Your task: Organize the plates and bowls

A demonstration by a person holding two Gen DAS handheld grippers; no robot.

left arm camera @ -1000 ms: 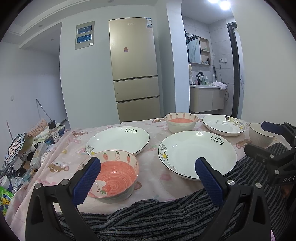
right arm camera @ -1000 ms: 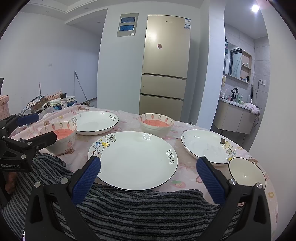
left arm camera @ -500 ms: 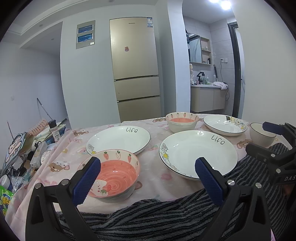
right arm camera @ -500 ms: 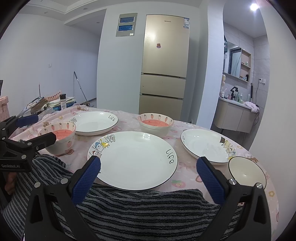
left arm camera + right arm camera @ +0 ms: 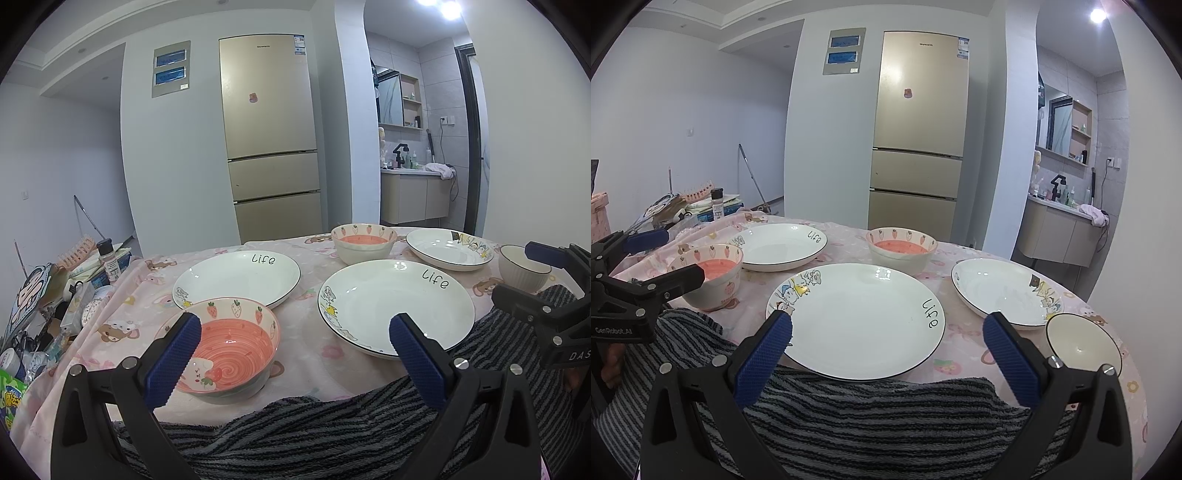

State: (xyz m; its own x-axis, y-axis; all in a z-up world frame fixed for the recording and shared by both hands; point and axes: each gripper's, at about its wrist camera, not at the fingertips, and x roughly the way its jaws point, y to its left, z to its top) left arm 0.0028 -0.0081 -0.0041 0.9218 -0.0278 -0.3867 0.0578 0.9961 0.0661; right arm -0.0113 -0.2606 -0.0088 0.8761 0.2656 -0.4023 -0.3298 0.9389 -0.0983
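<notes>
pink cartoon tablecloth [image 5: 964, 354] covers the table, striped grey towel [image 5: 886, 424] along its near edge, gold fridge [image 5: 919, 129] behind. big "life" plate [image 5: 857, 317] centre front, second life plate [image 5: 236, 280] back left, cartoon plate [image 5: 1001, 291] right. strawberry bowls near left [image 5: 229, 347] and back centre [image 5: 901, 249], small white bowl [image 5: 1082, 343] far right; left gripper [image 5: 295, 354] and right gripper [image 5: 886, 350] both spread wide, empty, above the towel.

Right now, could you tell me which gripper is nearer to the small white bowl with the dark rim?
Right. The right gripper hovers open with the small white bowl just beside its right finger; the left gripper is open across the table, by the strawberry bowl.
</notes>
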